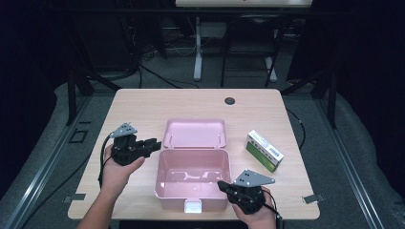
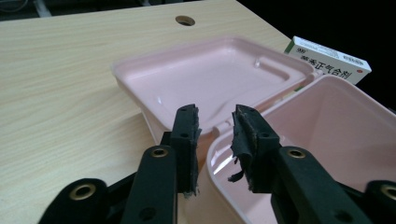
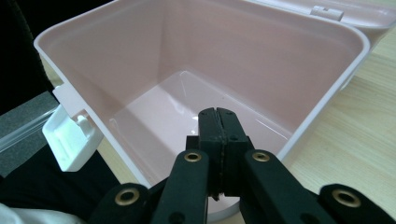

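An open pink plastic box (image 1: 191,202) stands at the table's middle front, its lid (image 1: 195,133) folded back flat behind it and a white latch (image 1: 193,206) on its front wall. The inside of the box (image 3: 261,51) holds nothing. My left gripper (image 1: 154,144) hovers at the box's left rear corner, by the hinge; its jaws (image 2: 215,114) stand apart with nothing between them. My right gripper (image 1: 222,184) reaches over the box's front right rim, its jaws (image 3: 217,112) pressed together and empty. A green-and-white medicine carton (image 1: 264,150) lies to the right of the box.
The wooden table (image 1: 143,105) has a round cable hole (image 1: 229,100) near its far edge. Bare tabletop lies left of the box and behind the lid. Dark floor, cables and table legs surround the table.
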A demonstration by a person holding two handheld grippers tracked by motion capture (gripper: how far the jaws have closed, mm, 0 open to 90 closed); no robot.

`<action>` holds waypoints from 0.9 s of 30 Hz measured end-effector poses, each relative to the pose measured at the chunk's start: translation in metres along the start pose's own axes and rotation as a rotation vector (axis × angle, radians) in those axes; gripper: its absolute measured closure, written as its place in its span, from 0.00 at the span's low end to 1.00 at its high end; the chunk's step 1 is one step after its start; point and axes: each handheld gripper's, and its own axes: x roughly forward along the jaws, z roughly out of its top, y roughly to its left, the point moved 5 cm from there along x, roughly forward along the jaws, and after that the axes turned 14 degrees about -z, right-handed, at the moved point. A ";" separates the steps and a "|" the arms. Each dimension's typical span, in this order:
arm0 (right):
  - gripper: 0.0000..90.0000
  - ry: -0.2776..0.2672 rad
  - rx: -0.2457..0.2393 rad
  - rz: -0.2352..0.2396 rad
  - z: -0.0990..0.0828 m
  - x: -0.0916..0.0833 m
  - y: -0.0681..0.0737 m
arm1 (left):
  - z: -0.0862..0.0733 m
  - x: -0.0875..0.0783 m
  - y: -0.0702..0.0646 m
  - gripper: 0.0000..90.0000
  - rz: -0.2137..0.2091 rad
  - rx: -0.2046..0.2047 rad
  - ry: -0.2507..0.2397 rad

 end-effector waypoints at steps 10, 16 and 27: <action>1.00 0.005 0.010 0.015 0.000 0.000 0.000 | -0.017 0.000 0.002 0.69 -0.006 -0.019 -0.015; 0.88 -0.009 -0.013 0.021 0.002 0.000 0.003 | -0.024 -0.005 0.002 0.59 -0.010 -0.030 -0.025; 0.59 -0.055 -0.003 0.013 0.025 -0.015 -0.004 | -0.030 -0.019 -0.003 0.50 -0.013 -0.005 0.004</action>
